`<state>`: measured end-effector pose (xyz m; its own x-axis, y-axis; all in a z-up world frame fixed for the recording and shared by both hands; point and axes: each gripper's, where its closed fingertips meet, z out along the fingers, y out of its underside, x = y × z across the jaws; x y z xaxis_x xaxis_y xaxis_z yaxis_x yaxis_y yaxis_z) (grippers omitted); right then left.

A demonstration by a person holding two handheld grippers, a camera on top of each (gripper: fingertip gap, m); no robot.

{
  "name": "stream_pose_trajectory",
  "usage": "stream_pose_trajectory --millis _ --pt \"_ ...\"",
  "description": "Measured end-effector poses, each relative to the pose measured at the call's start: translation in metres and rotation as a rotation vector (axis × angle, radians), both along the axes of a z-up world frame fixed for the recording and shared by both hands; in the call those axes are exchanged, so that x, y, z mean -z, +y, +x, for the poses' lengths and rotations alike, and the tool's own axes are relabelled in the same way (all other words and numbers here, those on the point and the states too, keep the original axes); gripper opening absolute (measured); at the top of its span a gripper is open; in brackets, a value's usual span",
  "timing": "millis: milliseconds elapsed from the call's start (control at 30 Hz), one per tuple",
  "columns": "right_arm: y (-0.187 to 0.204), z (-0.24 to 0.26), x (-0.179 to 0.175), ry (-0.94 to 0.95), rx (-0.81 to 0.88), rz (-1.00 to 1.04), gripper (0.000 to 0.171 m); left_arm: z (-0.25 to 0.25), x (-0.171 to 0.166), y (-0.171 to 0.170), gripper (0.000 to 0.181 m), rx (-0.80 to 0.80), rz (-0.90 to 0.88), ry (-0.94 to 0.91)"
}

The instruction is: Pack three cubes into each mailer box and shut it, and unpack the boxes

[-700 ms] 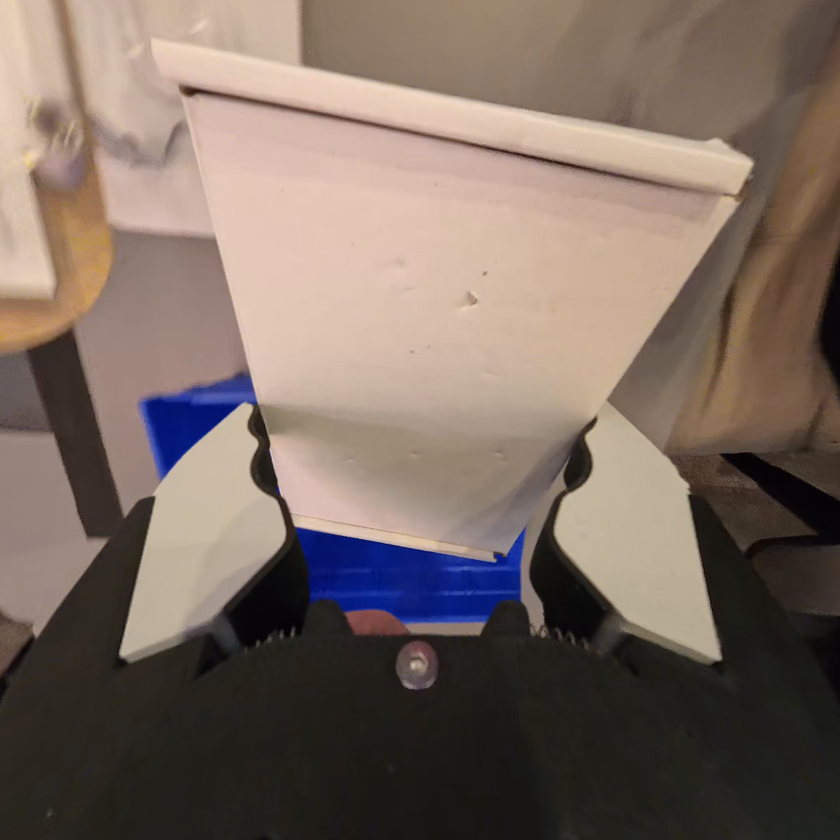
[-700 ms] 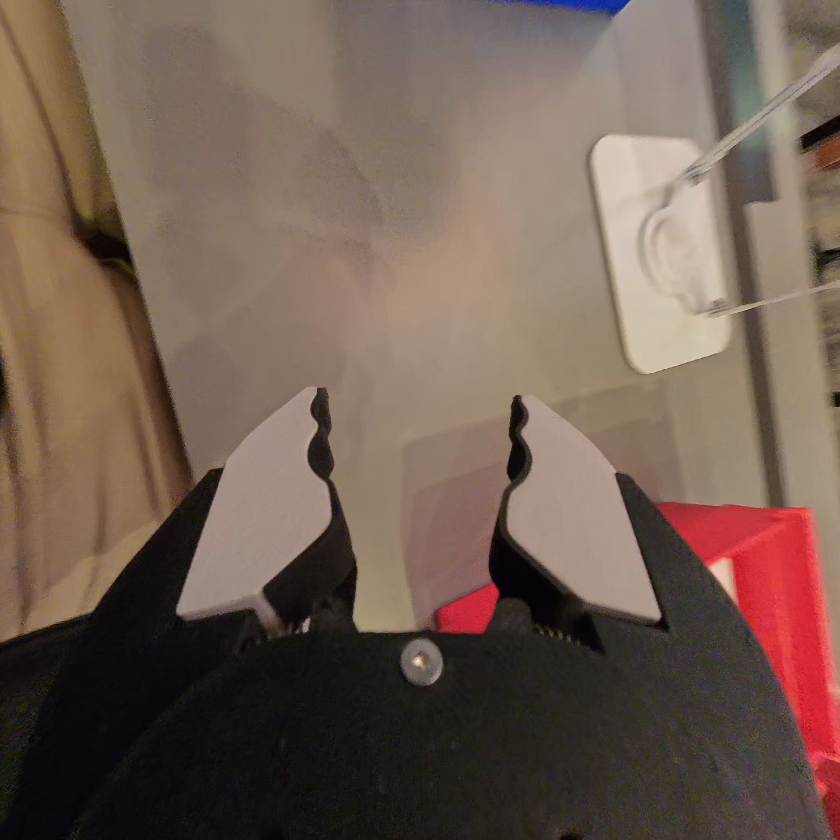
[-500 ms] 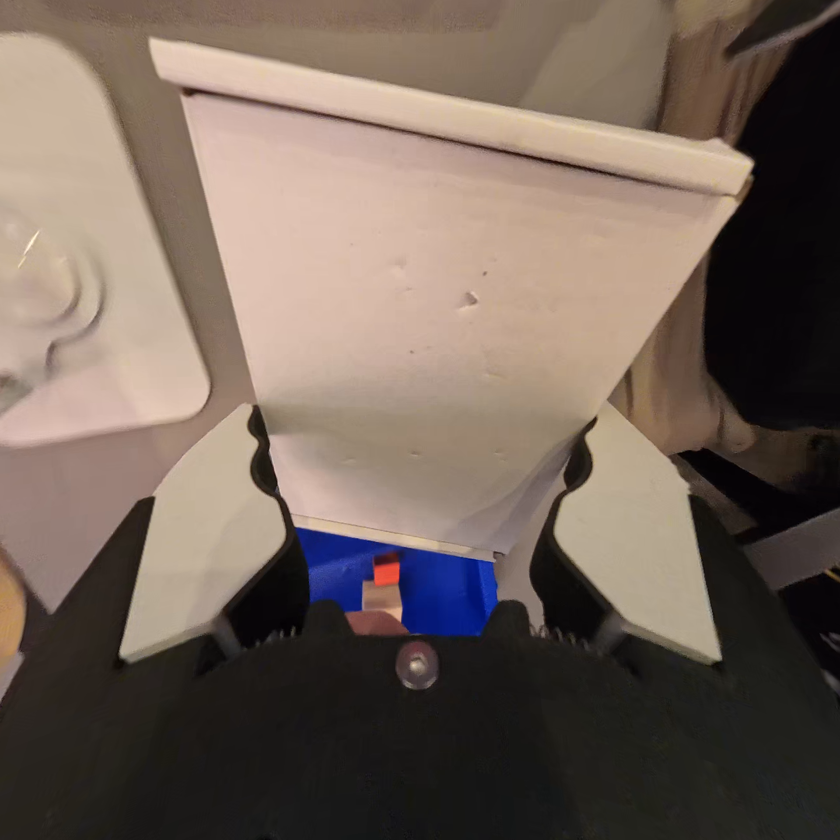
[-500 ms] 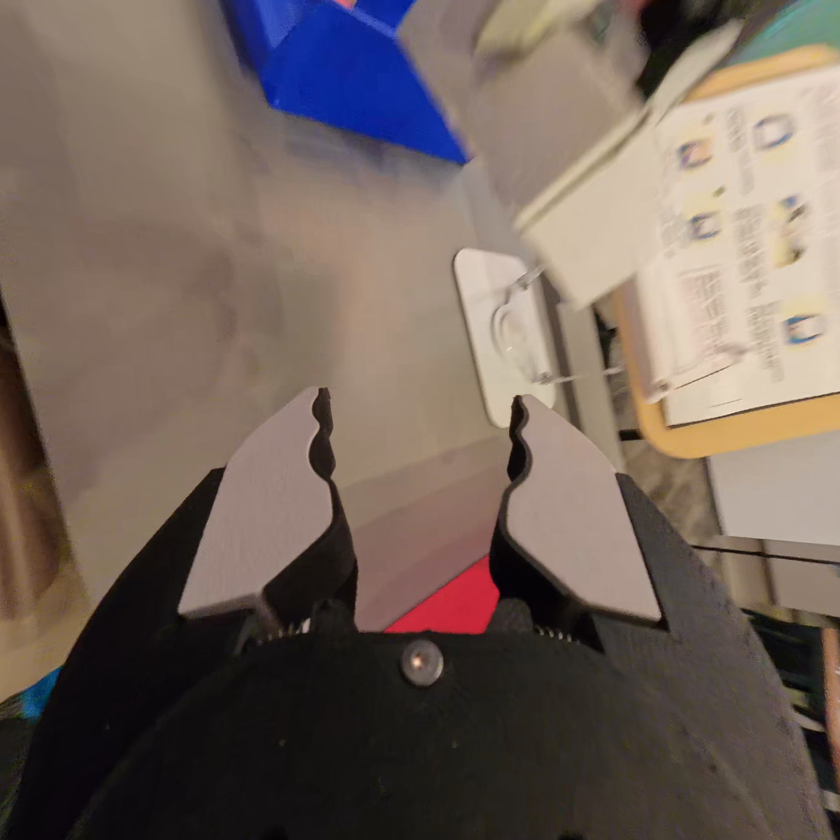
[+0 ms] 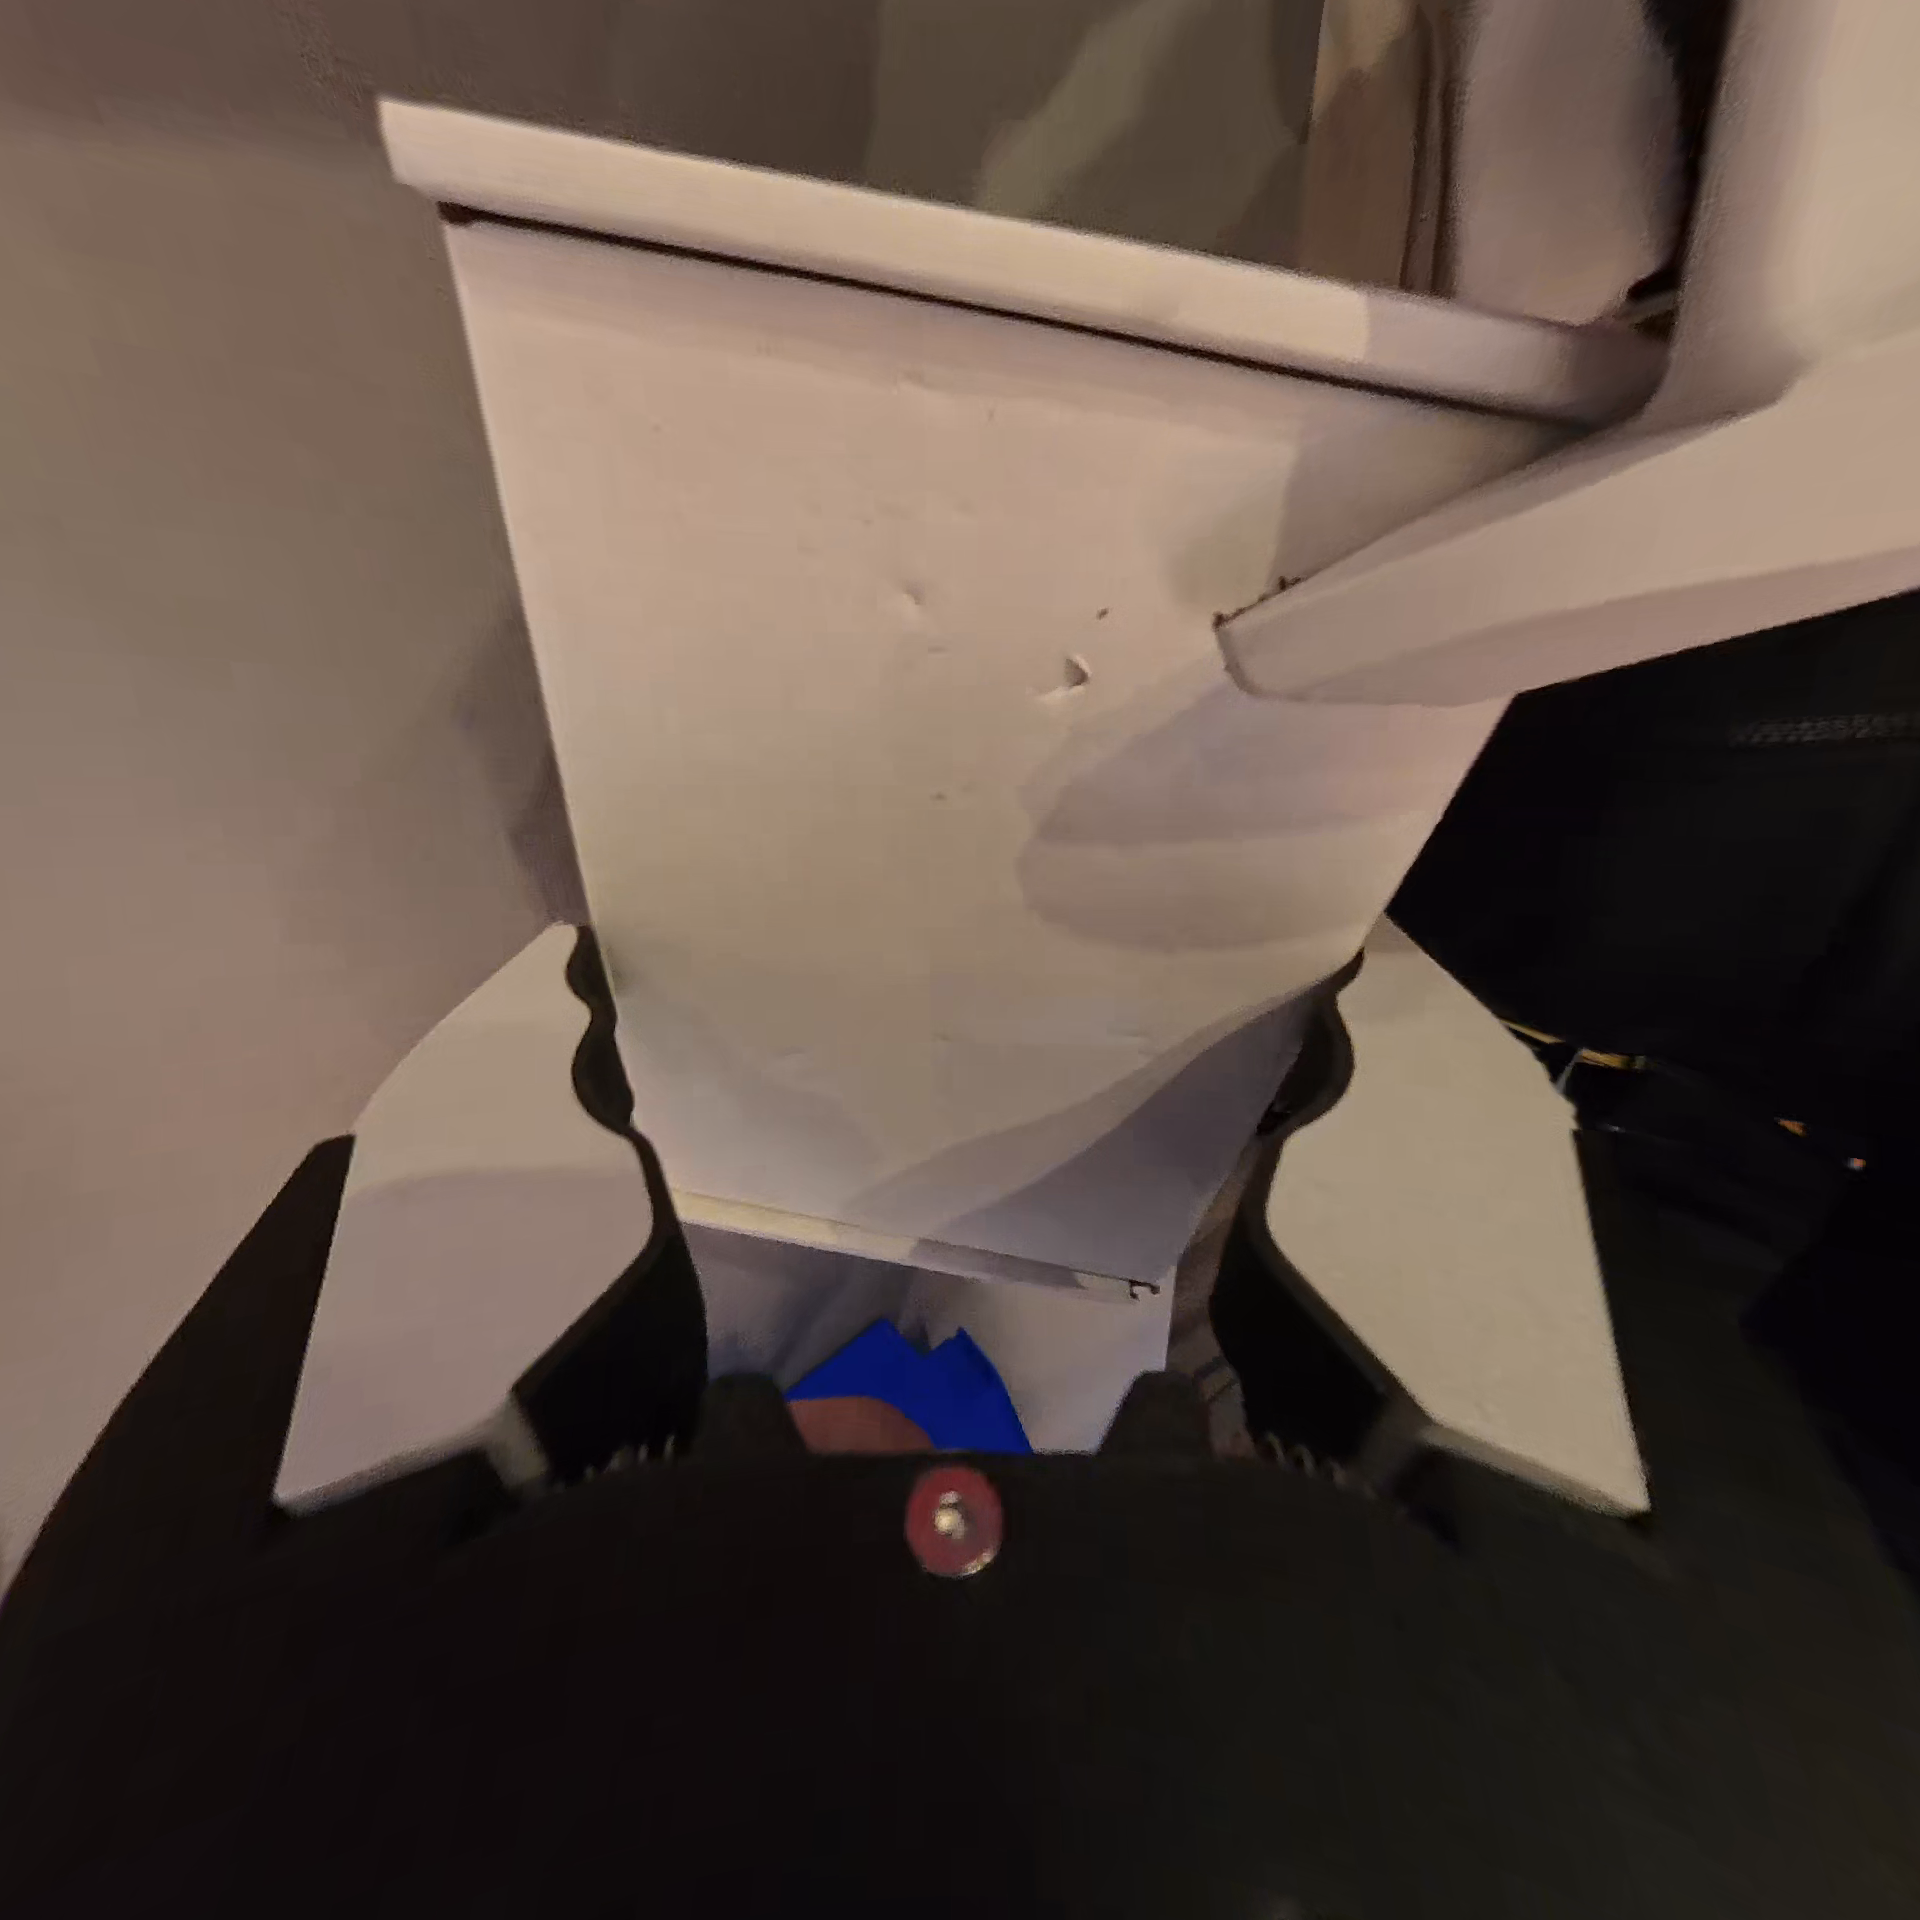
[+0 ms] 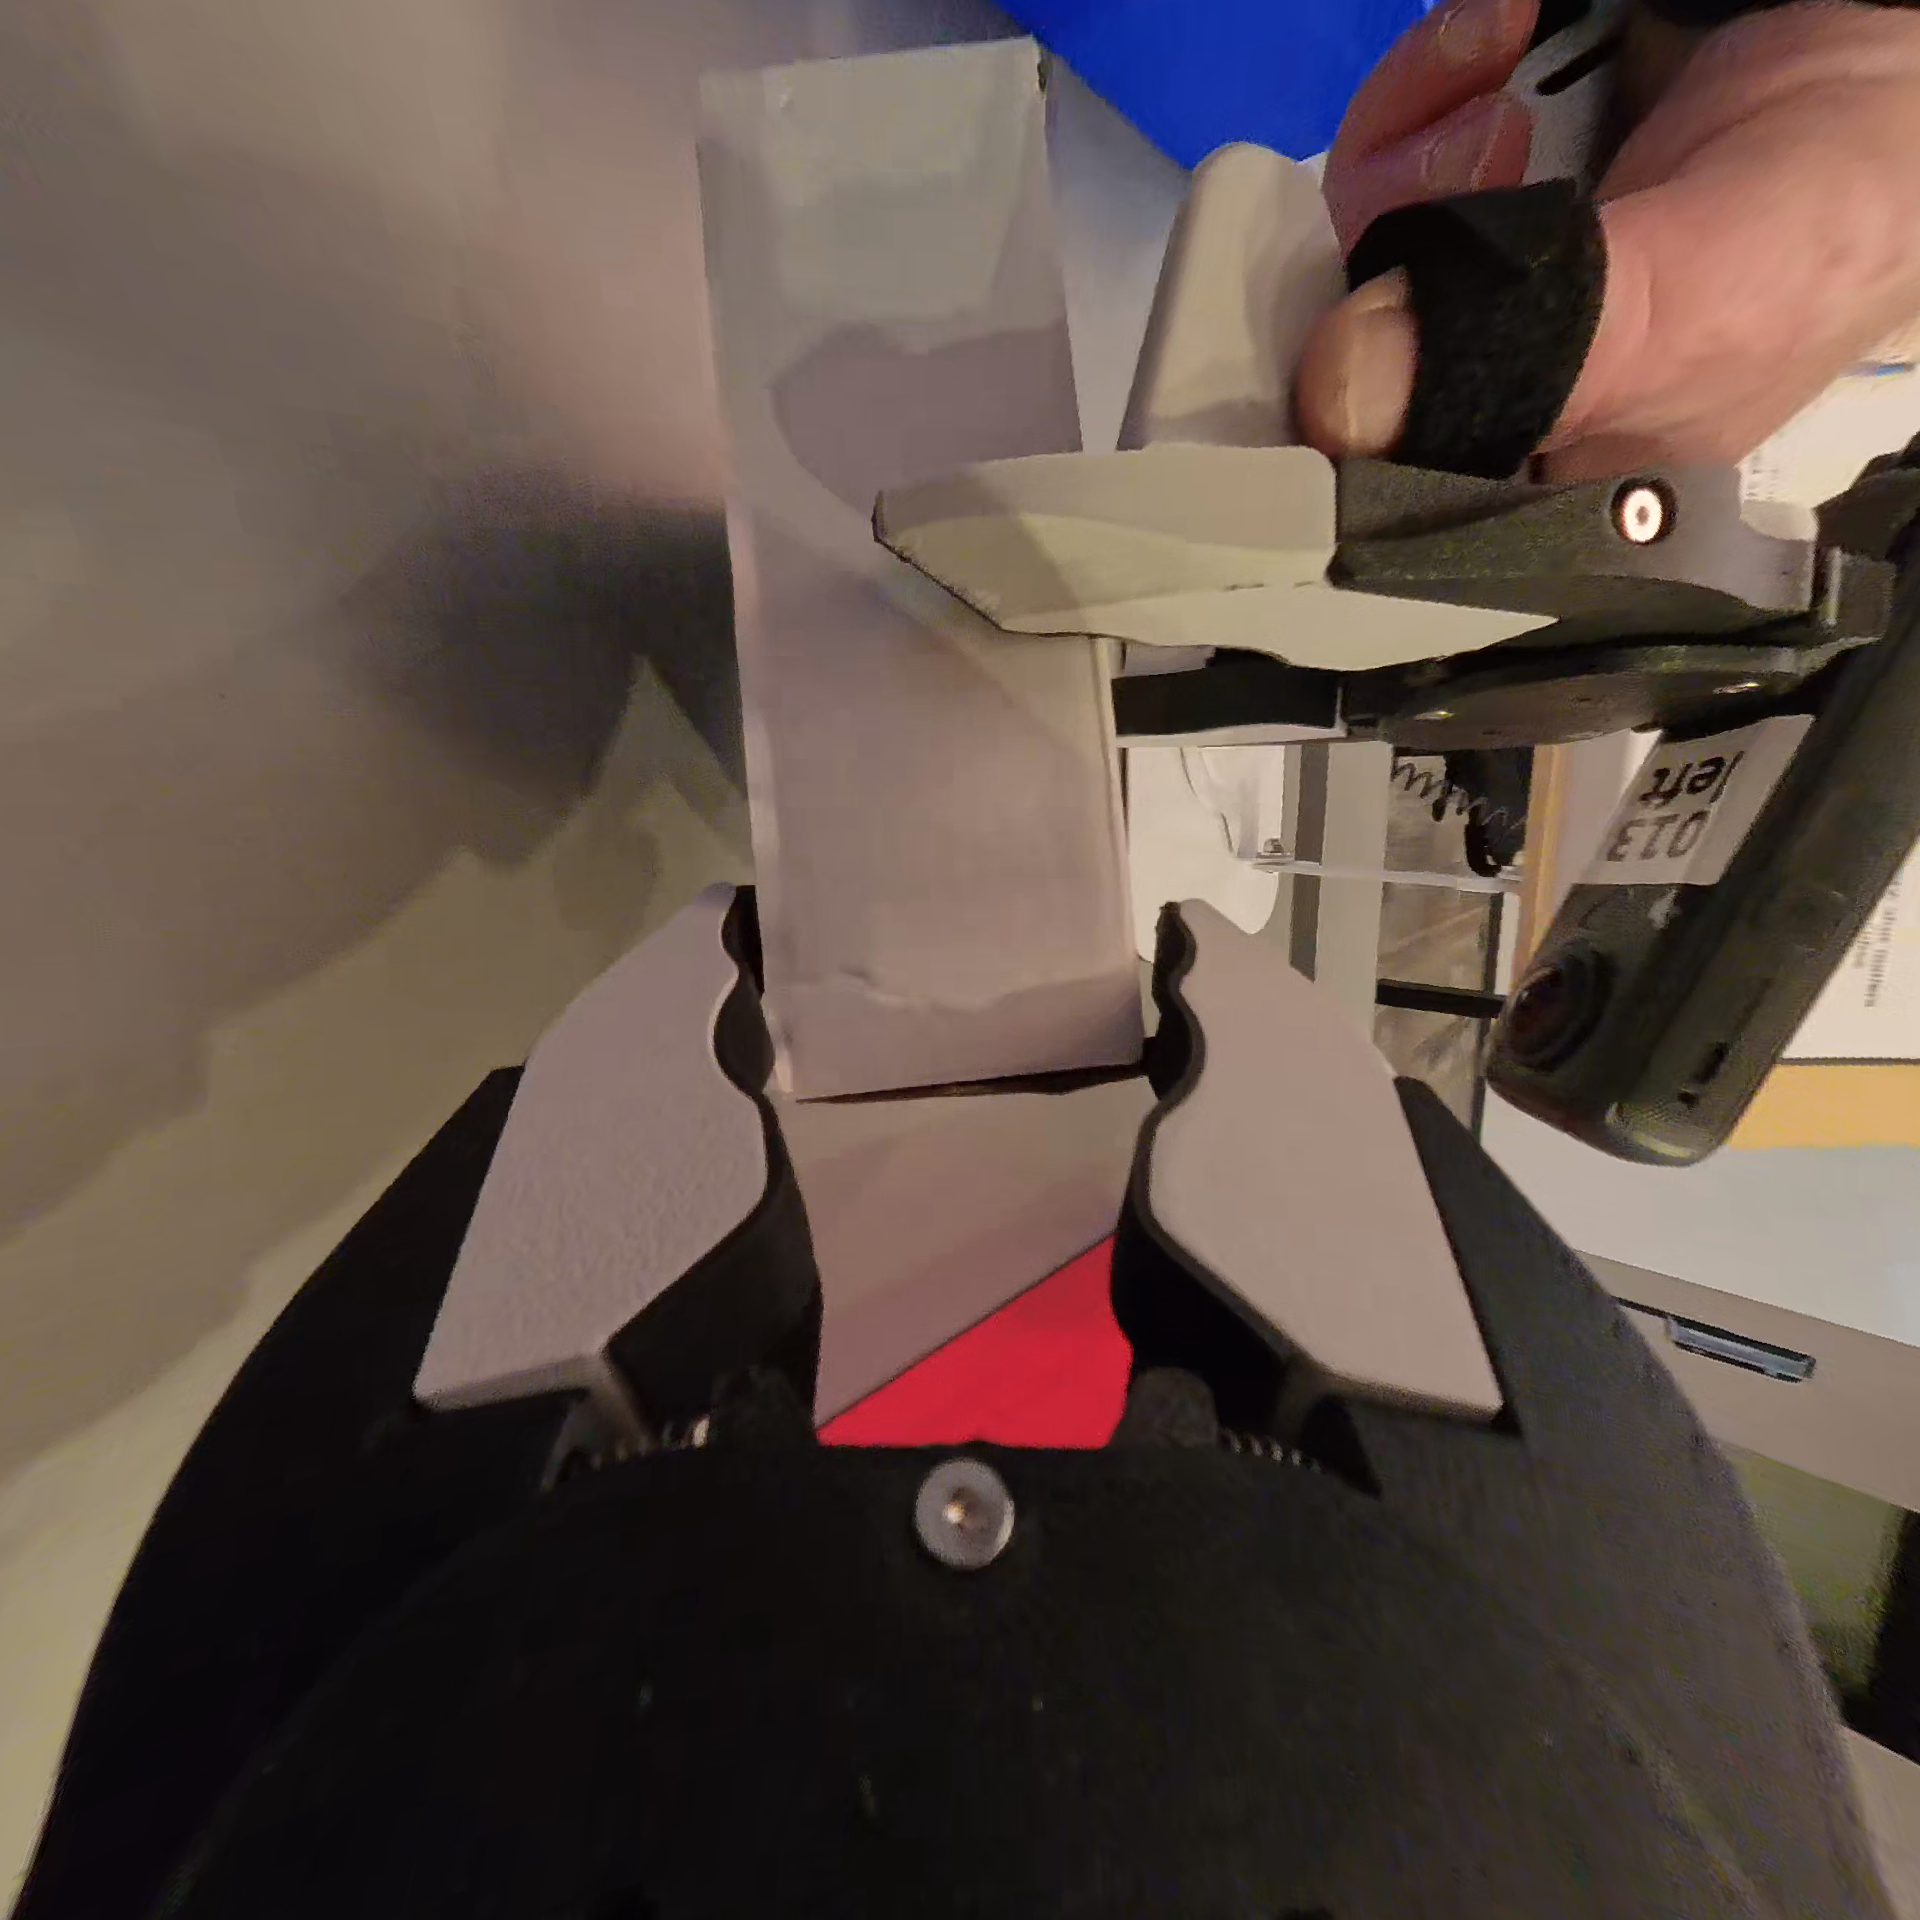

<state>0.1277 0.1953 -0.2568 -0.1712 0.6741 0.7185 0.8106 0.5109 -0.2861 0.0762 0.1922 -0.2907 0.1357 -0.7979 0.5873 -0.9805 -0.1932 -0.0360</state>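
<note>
The left tool (image 5: 966, 1049) is clamping a white mailer box (image 5: 935, 675) by its two sides, the pads pressed against the cardboard and the box filling the middle of the left wrist view, its lid edge running across the top. The right tool (image 6: 951, 997) is straddling the narrow end of the same box (image 6: 914, 644) in the centre of its own view: the left pad is touching the cardboard, a sliver of gap is showing at the right pad, so I cannot tell whether it is gripping. In the right wrist view the left tool (image 6: 1101, 561) is reaching in from the right, held by a hand (image 6: 1558, 208). The box is hanging above the grey tabletop (image 6: 260, 520), with a blue bin (image 6: 1174, 62) at the top edge and something red (image 6: 987, 1371) low between the fingers. No cubes are showing. Judging by the closed lid, a two-handed handling step is under way; next probably calls for a firm right grip before prying the lid or passing the box over.
</note>
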Motion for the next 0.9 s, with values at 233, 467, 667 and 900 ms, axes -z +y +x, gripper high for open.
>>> stream_pose_trajectory --millis 233,467,667,900 --pt "-0.005 0.003 0.019 -0.067 -0.032 -0.008 0.070 0.000 0.011 -0.011 0.125 -0.057 -0.124 -0.038" --pt "0.005 0.013 0.031 -0.046 0.002 -0.102 0.069 -0.004 0.009 -0.005 0.127 -0.071 0.052 -0.070" --pt "0.014 0.024 0.030 -0.033 0.015 -0.213 0.069 -0.023 -0.015 -0.012 0.124 -0.137 0.406 -0.220" --pt "0.014 0.023 0.029 -0.021 -0.023 -0.304 0.069 -0.047 0.023 -0.001 0.092 -0.246 0.936 -0.160"
